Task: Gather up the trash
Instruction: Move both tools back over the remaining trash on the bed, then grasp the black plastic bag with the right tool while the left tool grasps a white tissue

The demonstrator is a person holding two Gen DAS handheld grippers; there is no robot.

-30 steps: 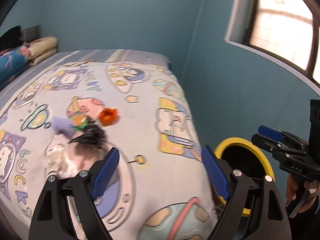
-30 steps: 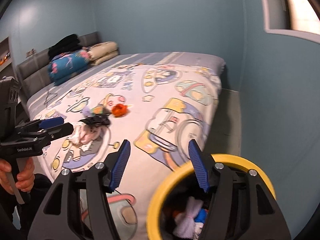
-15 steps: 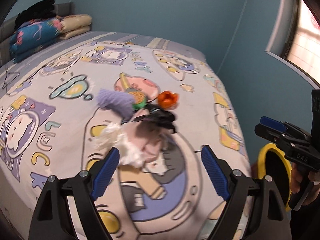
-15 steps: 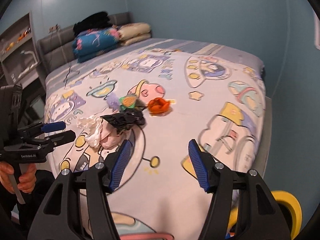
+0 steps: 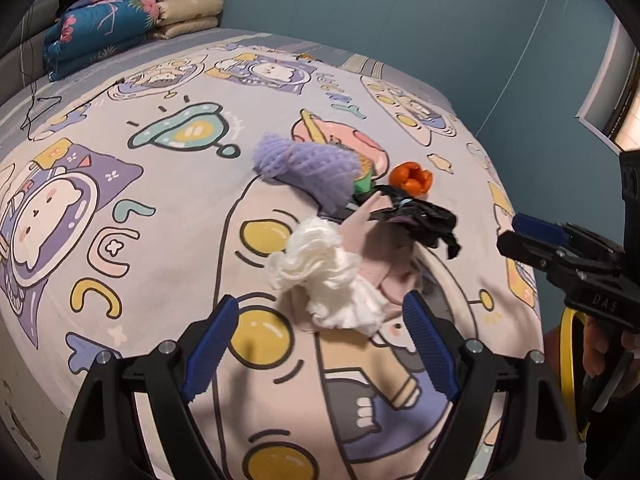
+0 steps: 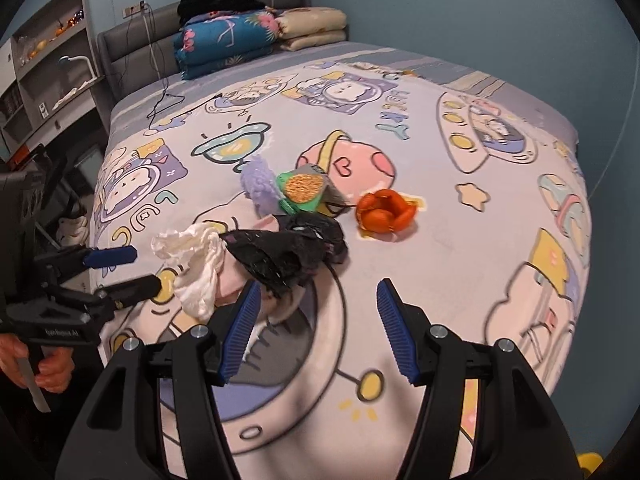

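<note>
Clearly both grippers, left (image 5: 316, 344) and right (image 6: 316, 328), are hovering with jaws spread and empty while the trash pile (image 6: 256, 240) is lying uncollected on the bed (image 6: 460, 240).

A pale bedspread (image 6: 400, 128) was printed with pastel cartoon astronauts. On it were seen white tissue (image 5: 324, 276), a black bag (image 6: 288, 252), orange peel (image 6: 384, 210) and lilac foam netting (image 5: 308, 166). The folded quilt (image 6: 228, 42) was patterned in blue with pink flamingos.
</note>
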